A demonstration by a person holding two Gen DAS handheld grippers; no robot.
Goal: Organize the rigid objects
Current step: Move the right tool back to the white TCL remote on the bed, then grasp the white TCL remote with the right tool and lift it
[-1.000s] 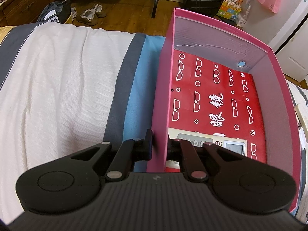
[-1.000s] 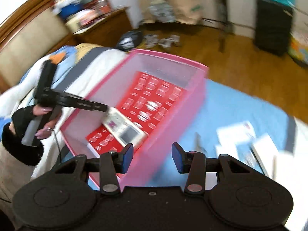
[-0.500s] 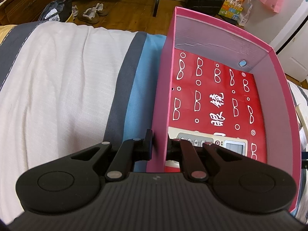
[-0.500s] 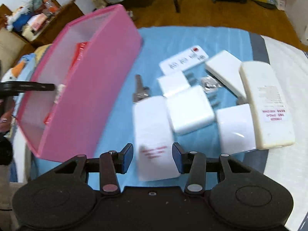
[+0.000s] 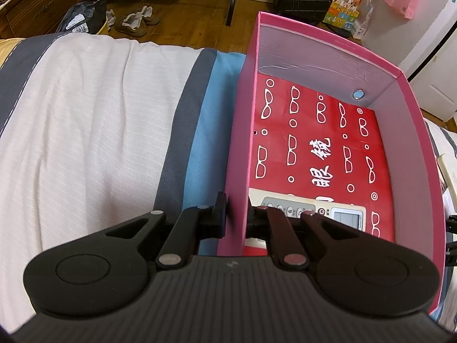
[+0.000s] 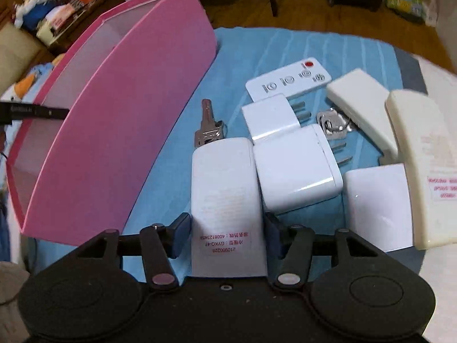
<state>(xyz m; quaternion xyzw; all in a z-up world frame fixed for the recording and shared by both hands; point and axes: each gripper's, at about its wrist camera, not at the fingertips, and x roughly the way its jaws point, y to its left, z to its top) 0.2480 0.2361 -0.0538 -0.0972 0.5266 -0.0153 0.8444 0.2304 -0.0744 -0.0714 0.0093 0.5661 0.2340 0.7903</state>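
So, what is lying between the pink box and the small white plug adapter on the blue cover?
A silver key lies there on the blue cover, between the pink box and the plug adapter; the right wrist view shows it.

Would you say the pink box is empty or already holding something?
Holding something: a remote lies on the pink box's red floor near the left gripper.

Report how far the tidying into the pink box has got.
Done: one beige remote control lies in the pink cardboard box, whose wall the left gripper pinches. In hand: the right gripper, jaws just opening, straddles a white rectangular remote lying face down, pads not yet pressing. Left on the blue bedspread: two white plug adapters, keys, a flat white remote, cream casings.
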